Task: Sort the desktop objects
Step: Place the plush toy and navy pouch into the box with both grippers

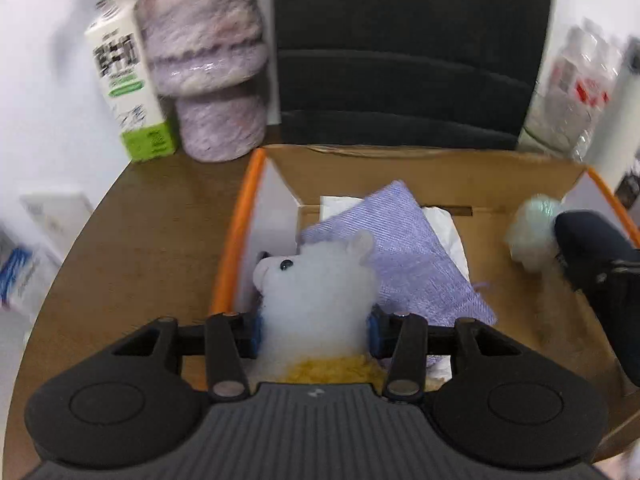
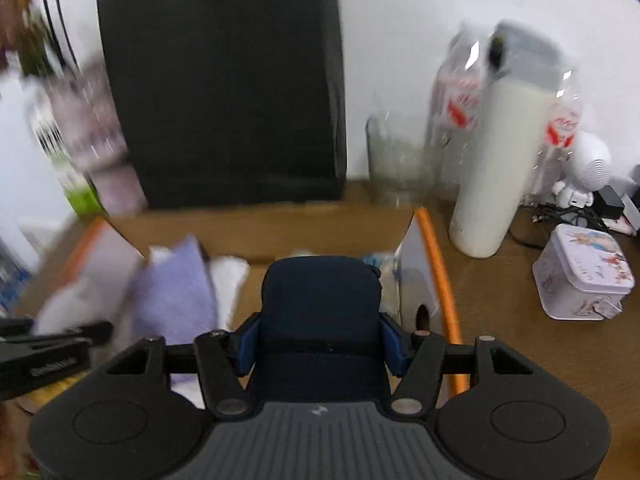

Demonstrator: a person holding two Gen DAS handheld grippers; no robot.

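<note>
My left gripper (image 1: 314,330) is shut on a white fluffy toy animal (image 1: 316,284) with a yellow lower part, held over the open cardboard box (image 1: 420,176) with orange edges. A lilac cloth pouch (image 1: 404,256) and white paper lie inside the box. My right gripper (image 2: 320,346) is shut on a dark navy soft case (image 2: 322,304), held over the same box (image 2: 436,252). That case and gripper also show at the right edge of the left wrist view (image 1: 596,256), next to a pale fluffy ball (image 1: 532,232).
A green-and-white carton (image 1: 128,92) and a fuzzy lilac tumbler (image 1: 208,60) stand behind the box on the left. A black monitor (image 2: 224,80) is behind. To the right stand a glass (image 2: 396,160), a cream bottle (image 2: 496,168) and a printed tin (image 2: 584,276).
</note>
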